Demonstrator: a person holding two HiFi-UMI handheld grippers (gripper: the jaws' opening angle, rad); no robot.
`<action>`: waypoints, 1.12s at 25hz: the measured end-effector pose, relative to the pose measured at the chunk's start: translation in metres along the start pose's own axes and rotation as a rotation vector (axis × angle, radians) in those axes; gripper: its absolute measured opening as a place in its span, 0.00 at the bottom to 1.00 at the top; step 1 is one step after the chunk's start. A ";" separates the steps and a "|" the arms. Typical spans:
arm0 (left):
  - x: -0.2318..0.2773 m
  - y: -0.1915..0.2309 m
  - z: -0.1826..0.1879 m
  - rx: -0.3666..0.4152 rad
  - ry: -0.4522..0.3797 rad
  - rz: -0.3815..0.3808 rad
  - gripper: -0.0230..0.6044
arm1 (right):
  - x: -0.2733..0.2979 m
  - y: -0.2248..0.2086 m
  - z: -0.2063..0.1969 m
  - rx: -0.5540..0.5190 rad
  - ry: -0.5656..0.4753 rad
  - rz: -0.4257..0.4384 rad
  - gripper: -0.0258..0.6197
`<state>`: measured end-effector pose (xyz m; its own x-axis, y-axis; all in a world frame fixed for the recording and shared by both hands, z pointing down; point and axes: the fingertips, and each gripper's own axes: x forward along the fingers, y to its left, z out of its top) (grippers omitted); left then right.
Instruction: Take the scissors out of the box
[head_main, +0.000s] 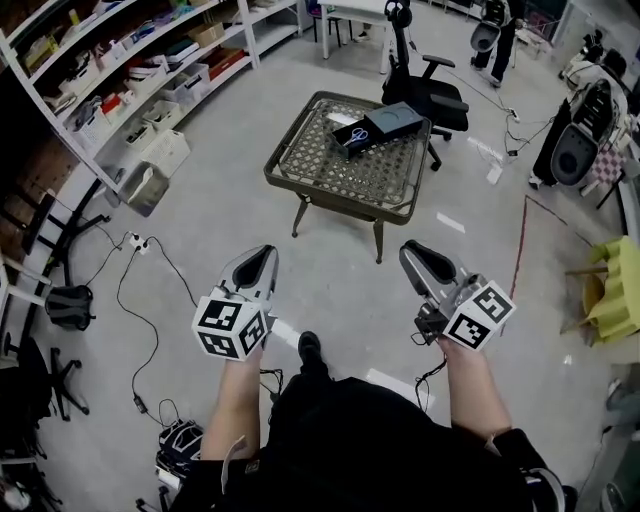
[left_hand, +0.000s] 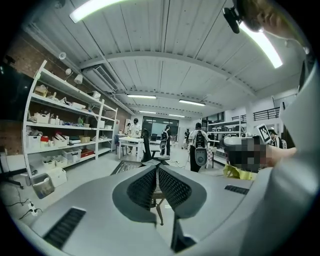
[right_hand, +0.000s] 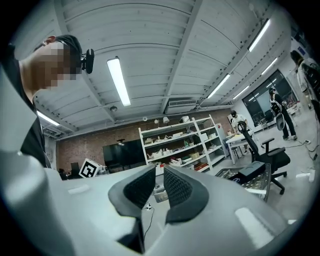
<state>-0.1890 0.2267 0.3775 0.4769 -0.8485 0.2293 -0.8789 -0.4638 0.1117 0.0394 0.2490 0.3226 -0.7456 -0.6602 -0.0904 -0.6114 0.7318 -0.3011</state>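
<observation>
Your left gripper (head_main: 264, 252) at 7 o'clock and right gripper (head_main: 410, 250) at 5 are both clenched on nothing. The scissors (head_main: 355, 133) are lying in the box (head_main: 337, 130) on the wire table (head_main: 300, 170), up at 12 o'clock.

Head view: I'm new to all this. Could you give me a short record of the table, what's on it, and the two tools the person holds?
table: low, woven top, on the floor ahead of the person
box: dark, at the table's far side
scissors: blue handles, by the box, seemingly in its open part
left gripper: jaws together, empty, short of the table
right gripper: jaws together, empty, short of the table
beyond: office chair; shelves at left
</observation>
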 end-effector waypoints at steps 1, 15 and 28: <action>0.006 0.011 0.001 -0.003 0.003 -0.002 0.07 | 0.013 -0.002 0.000 0.001 0.004 0.000 0.13; 0.063 0.108 0.031 -0.012 0.010 -0.067 0.07 | 0.139 -0.024 -0.002 0.033 0.029 -0.021 0.13; 0.083 0.143 0.034 -0.002 0.026 -0.083 0.07 | 0.177 -0.044 -0.005 0.051 0.024 -0.046 0.13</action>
<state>-0.2746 0.0810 0.3796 0.5473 -0.8006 0.2441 -0.8366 -0.5314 0.1328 -0.0666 0.1008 0.3252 -0.7233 -0.6885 -0.0524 -0.6316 0.6904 -0.3527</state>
